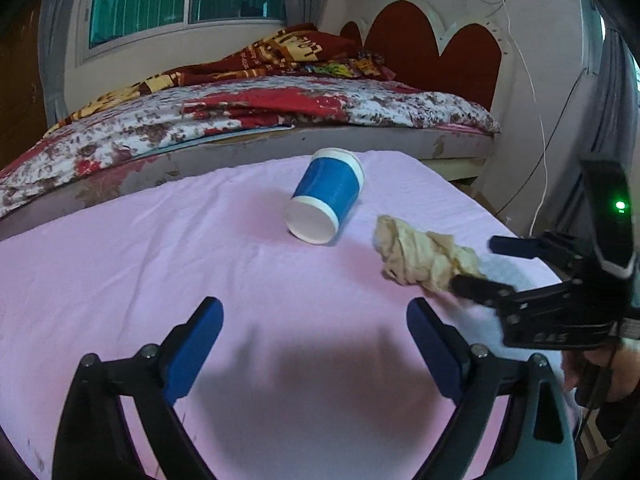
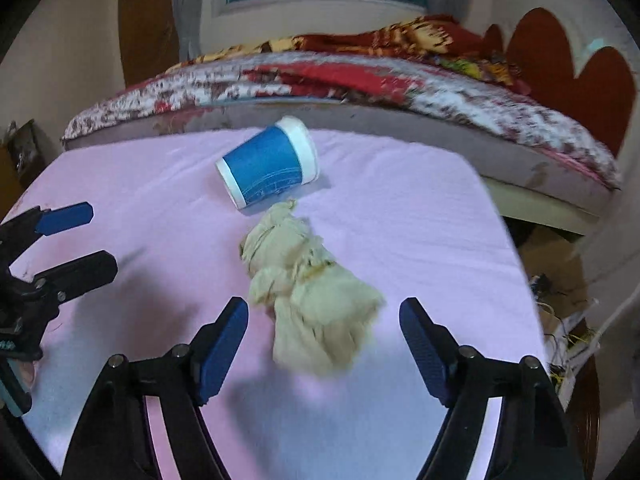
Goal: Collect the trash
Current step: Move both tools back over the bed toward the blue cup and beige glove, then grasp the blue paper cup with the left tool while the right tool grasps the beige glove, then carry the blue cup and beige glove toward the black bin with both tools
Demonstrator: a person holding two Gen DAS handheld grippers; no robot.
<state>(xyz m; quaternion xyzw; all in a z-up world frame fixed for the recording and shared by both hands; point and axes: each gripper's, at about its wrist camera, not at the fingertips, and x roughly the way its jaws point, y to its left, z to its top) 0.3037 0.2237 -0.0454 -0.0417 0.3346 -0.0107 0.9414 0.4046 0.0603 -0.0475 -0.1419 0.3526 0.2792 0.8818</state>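
A blue paper cup with white rims lies on its side on the pink-covered table; it also shows in the right wrist view. A crumpled beige tissue wad lies just right of the cup, and in the right wrist view it sits between my right fingers. My left gripper is open and empty, short of the cup. My right gripper is open, its fingers on either side of the wad's near end; it also shows in the left wrist view.
A bed with a floral quilt and red headboard runs along the table's far edge. Cables and clutter lie on the floor past the table's right edge. My left gripper shows at the left of the right wrist view.
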